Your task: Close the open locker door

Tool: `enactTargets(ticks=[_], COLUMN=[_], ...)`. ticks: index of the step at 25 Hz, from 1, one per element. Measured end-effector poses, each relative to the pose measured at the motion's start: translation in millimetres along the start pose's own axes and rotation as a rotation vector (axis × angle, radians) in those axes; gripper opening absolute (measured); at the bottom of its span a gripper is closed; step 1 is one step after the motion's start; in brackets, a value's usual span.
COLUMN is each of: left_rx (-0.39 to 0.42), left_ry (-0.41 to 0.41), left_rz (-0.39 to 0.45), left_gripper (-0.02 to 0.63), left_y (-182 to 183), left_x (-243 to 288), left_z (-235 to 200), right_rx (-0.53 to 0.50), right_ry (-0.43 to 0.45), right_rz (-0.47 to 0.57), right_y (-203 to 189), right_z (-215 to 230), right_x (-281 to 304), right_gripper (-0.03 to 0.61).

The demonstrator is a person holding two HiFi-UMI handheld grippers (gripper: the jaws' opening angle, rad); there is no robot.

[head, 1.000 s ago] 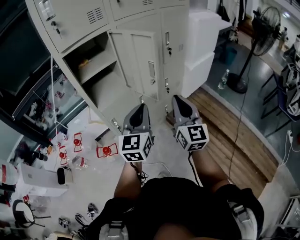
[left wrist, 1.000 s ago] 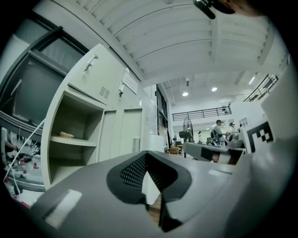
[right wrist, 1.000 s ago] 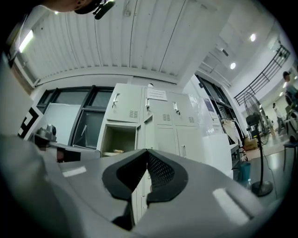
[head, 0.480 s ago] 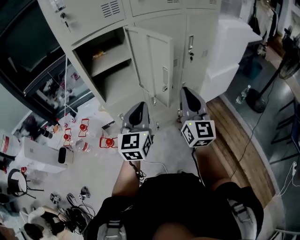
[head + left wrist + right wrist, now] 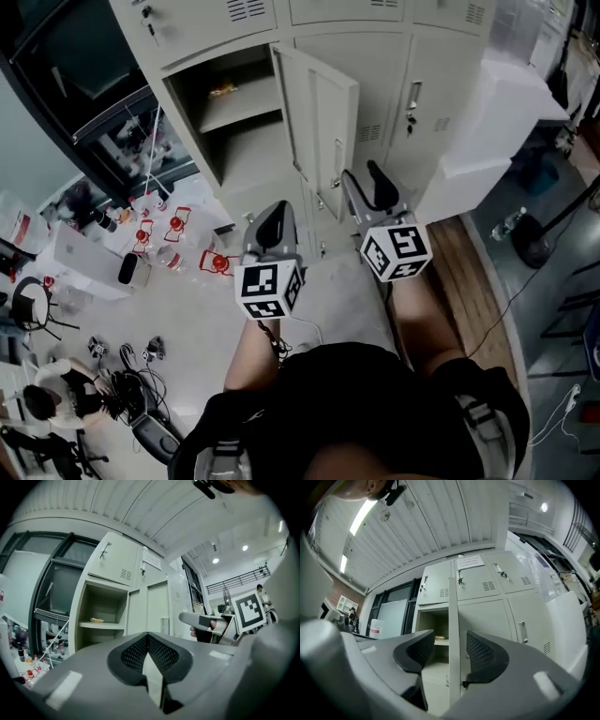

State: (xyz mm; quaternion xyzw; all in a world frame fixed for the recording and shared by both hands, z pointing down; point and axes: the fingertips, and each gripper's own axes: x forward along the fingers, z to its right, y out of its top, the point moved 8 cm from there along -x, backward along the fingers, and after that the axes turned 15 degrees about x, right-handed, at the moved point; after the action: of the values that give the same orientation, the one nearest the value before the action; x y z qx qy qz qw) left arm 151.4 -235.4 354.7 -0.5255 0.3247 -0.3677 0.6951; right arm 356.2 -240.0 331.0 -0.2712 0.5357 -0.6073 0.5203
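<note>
Locker door (image 5: 323,122) stands open; right gripper (image 5: 445,651) jaws just opened wide, framing its edge, untouched; left gripper (image 5: 149,653) jaws together.

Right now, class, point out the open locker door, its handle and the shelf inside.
open locker door (image 5: 319,112): head view, middle of its panel.
handle (image 5: 338,159): head view, its middle.
shelf (image 5: 242,101): head view, its top surface.

I can read no word or number anywhere. The paper notice (image 5: 469,562) on an upper locker door (image 5: 480,582) carries print too small for me. The left marker cube (image 5: 270,288) and right marker cube (image 5: 397,253) show only black-and-white square patterns. The red label on the white container (image 5: 375,629) is blurred.
</note>
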Motion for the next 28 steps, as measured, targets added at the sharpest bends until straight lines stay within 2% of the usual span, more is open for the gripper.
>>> enactTargets(ticks=[5,10,15,18,28], left_rx=[0.001,0.003,0.004,0.006,0.007], left_ry=[0.077,0.135,0.156,0.159,0.175], left_rz=[-0.034,-0.059,-0.074,-0.077,-0.082], left_gripper=[0.000,0.000,0.000,0.000,0.000], left_y=[-6,-10,-13,-14,-17], left_x=[-8,-17,-21,-21,-28], left_z=[-3,-10,-14,-15,-27], right_rx=[0.012,0.016,-0.039,-0.041,-0.032], right_ry=[0.027,0.037,0.017,-0.006,0.037], right_rz=[-0.089,-0.119,-0.135,-0.125,-0.151], right_y=[-12,-21,-27,-28,-32], right_z=[13,18,17,17,-2], right_x=[23,36,40,39,40], right_gripper=[0.203,0.201,0.188,0.098,0.100])
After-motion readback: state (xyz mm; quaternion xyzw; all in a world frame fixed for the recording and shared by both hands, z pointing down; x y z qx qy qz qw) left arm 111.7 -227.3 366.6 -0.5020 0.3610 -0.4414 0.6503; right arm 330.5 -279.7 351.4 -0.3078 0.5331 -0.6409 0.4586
